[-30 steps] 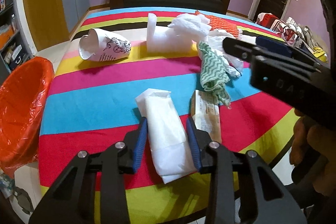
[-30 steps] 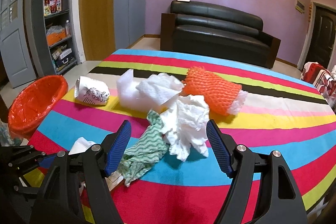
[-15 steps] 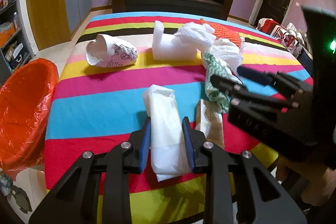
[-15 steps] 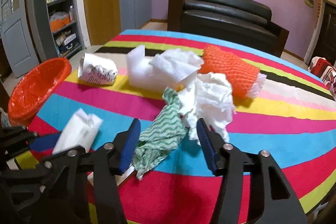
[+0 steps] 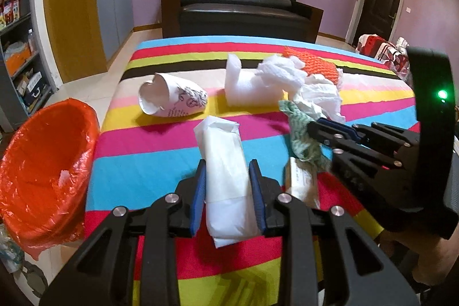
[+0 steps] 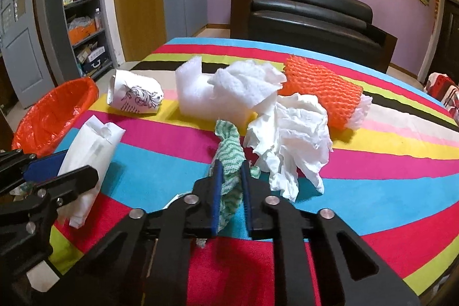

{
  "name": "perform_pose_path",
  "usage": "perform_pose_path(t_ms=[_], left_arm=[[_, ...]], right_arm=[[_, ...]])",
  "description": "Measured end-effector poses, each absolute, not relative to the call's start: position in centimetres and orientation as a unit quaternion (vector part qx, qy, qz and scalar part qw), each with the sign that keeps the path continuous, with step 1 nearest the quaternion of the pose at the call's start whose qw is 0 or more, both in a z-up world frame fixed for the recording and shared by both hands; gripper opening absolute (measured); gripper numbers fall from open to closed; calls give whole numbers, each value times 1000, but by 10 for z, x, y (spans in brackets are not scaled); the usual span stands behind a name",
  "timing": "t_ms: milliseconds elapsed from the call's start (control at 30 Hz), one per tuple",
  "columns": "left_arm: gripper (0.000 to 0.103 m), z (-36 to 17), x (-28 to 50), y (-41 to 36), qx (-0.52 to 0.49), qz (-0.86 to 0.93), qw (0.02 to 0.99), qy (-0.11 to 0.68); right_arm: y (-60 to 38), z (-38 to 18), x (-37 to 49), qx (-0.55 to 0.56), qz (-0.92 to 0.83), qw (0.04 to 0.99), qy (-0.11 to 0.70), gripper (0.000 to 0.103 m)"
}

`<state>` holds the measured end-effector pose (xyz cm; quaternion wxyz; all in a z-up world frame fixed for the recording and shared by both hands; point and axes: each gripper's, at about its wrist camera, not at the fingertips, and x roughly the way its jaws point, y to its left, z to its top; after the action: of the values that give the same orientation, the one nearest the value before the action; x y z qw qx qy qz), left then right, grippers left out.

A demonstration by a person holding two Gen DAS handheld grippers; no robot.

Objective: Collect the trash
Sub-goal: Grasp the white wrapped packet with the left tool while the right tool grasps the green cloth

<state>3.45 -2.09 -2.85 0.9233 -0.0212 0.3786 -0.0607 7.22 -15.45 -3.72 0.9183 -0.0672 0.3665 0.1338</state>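
Note:
My left gripper is shut on a white tissue packet and holds it just above the striped tablecloth. The packet also shows in the right wrist view. My right gripper is shut on a green-and-white patterned cloth, which also shows in the left wrist view. Crumpled white paper, a white foam piece, an orange foam net and a crushed paper cup lie on the cloth.
An orange-lined bin stands off the table's left edge, also in the right wrist view. A small flat paper wrapper lies beside the packet. A black sofa stands behind the table and shelves at the left.
Both grippers have closed: the left one on the tissue packet, lifting it slightly, and the right one moved in and shut on the green cloth.

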Motion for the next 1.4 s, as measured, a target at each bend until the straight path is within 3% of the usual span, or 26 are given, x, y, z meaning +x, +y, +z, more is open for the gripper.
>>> perform_pose_path(t_ms=[633, 733, 767, 800, 867, 1033, 1133, 1300, 1400], left_arm=[[29, -22, 39, -14, -28, -53, 926, 372], [29, -22, 39, -13, -30, -52, 927, 371], [29, -22, 39, -14, -30, -52, 927, 371], [29, -22, 39, -14, -31, -52, 926, 372], [29, -22, 39, -14, -31, -51, 927, 371], [29, -21, 40, -13, -33, -50, 927, 370], [29, -21, 40, -11, -33, -50, 927, 370], [29, -19, 39, -5, -37, -45, 927, 370], [29, -17, 40, 0, -41, -39, 929, 367]], right_arm=[[-160, -32, 71, -49, 128, 917, 374, 10], [-158, -36, 73, -51, 127, 915, 380, 19], [-157, -36, 72, -51, 126, 915, 379, 33], [-156, -36, 72, -49, 127, 915, 379, 54], [-155, -36, 71, -47, 126, 918, 373, 62], [-148, -40, 75, -52, 125, 914, 383, 61], [-146, -46, 80, -53, 115, 910, 396, 56], [-148, -47, 82, -55, 94, 912, 397, 29], [-151, -46, 83, -49, 92, 912, 396, 26]])
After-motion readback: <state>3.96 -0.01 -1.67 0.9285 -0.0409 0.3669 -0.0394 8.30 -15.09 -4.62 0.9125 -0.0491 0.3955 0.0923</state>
